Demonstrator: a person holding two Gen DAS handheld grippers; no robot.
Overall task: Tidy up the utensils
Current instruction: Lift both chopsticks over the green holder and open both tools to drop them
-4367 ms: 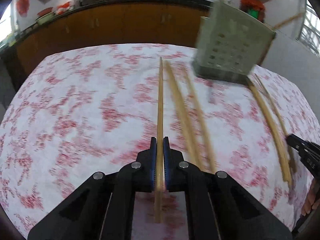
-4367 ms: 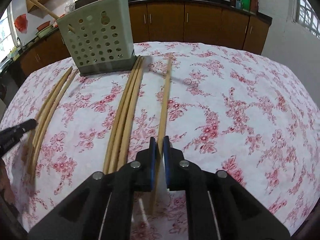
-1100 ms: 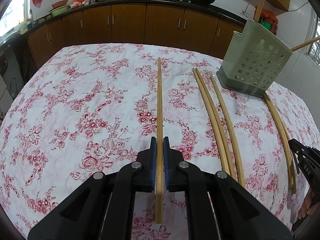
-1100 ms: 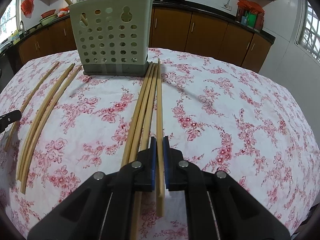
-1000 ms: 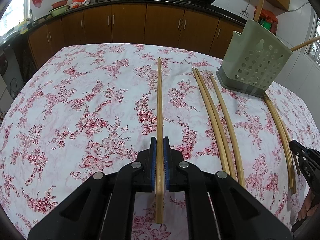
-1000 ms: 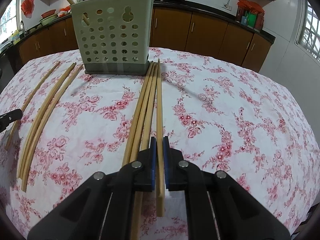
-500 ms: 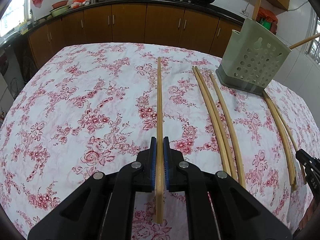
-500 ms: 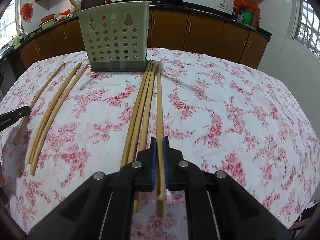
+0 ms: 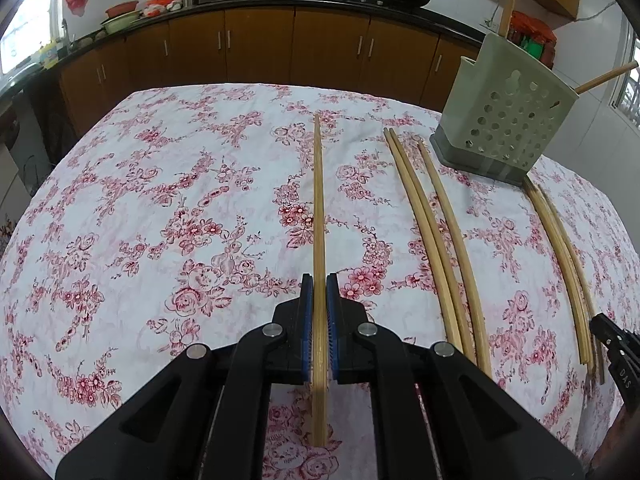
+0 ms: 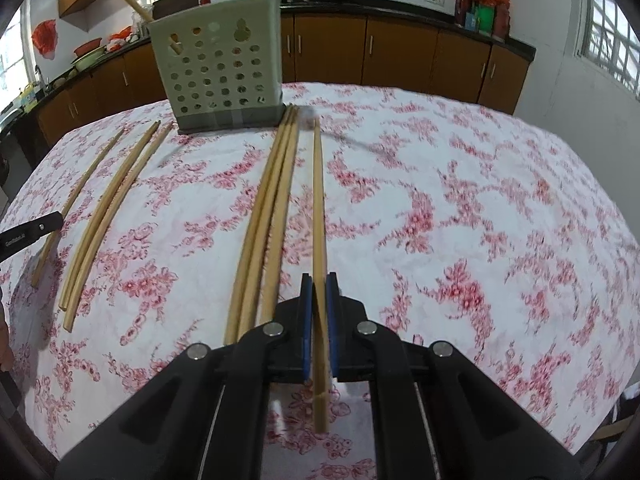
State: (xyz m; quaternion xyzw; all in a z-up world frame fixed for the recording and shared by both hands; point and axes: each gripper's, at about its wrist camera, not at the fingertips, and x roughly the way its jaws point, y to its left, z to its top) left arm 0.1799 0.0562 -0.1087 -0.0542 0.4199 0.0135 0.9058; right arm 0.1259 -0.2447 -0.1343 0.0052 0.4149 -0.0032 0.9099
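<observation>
Left gripper [image 9: 319, 296] clamped tight on one chopstick [image 9: 319, 216], blue pads pinching it near the butt end, shaft running straight ahead along the fingers, tip out over the floral tablecloth [image 9: 160, 200]. Right gripper [image 10: 319, 296] likewise closed on its own chopstick [image 10: 318, 208], tip aimed toward the base of the perforated green utensil holder [image 10: 224, 64].

Key relation now: holder straight ahead and slightly left of the right gripper, but far off to the upper right in the left wrist view [image 9: 508, 120]. Right hand judged nearer. Both held sticks lying lengthwise toward the far side of the table, so each needs tipping upright before dropping into the open top.

Count: one chopstick in each gripper; three loose together just left of the right gripper's stick [image 10: 268, 216]; three more farther left [image 10: 108, 204], one of those lying apart. Two sticks already poking out of the holder. One holder, eight chopsticks outside it, by this reading.
</observation>
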